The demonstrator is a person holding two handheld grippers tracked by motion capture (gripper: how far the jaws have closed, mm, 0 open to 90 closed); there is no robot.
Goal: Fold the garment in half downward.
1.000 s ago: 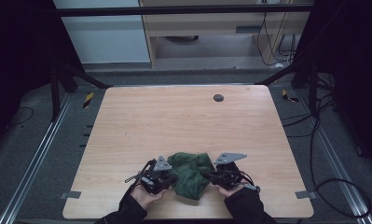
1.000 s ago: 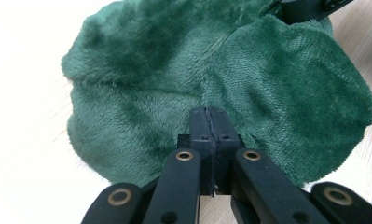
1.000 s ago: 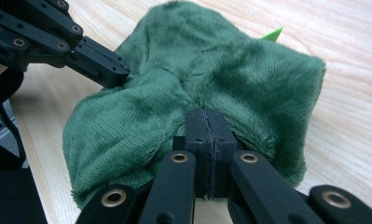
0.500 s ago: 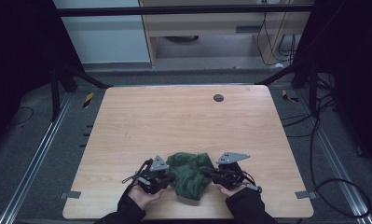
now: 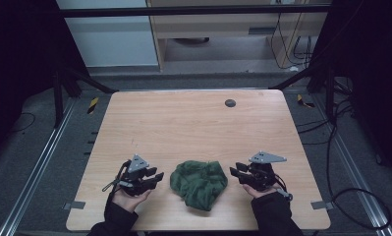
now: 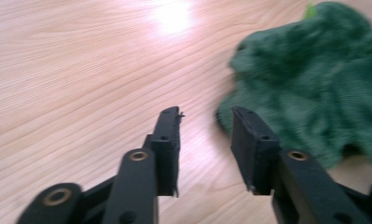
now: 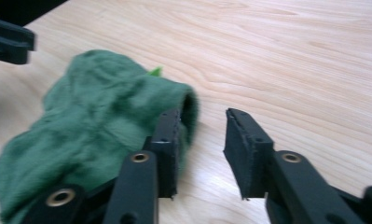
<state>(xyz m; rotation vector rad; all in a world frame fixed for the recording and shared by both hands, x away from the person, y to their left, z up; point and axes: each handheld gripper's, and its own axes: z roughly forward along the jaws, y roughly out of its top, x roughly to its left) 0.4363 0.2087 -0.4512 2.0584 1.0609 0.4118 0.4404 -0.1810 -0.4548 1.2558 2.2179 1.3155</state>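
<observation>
A crumpled dark green cloth (image 5: 199,183) lies loose on the wooden table (image 5: 193,128) near its front edge. My left gripper (image 5: 156,176) is just left of the cloth, apart from it. Its jaws have just been opening and stand open over bare wood. In the left gripper view the cloth (image 6: 314,84) lies beyond and right of the left gripper (image 6: 204,116). My right gripper (image 5: 235,171) sits just right of the cloth, its jaws also just opened, with nothing between them. In the right gripper view the cloth (image 7: 95,126) lies left of the right gripper (image 7: 202,116).
A small dark round disc (image 5: 230,103) sits at the table's far side. Bare wood stretches from the cloth to the far edge. Metal rails and cables run along the floor on both sides. The other gripper's jaw (image 7: 6,42) shows at the upper left of the right gripper view.
Both grippers were shut on the cloth's sides; now both have opened, let go and pulled outward, left to the left and right to the right. The cloth rests on the table.
</observation>
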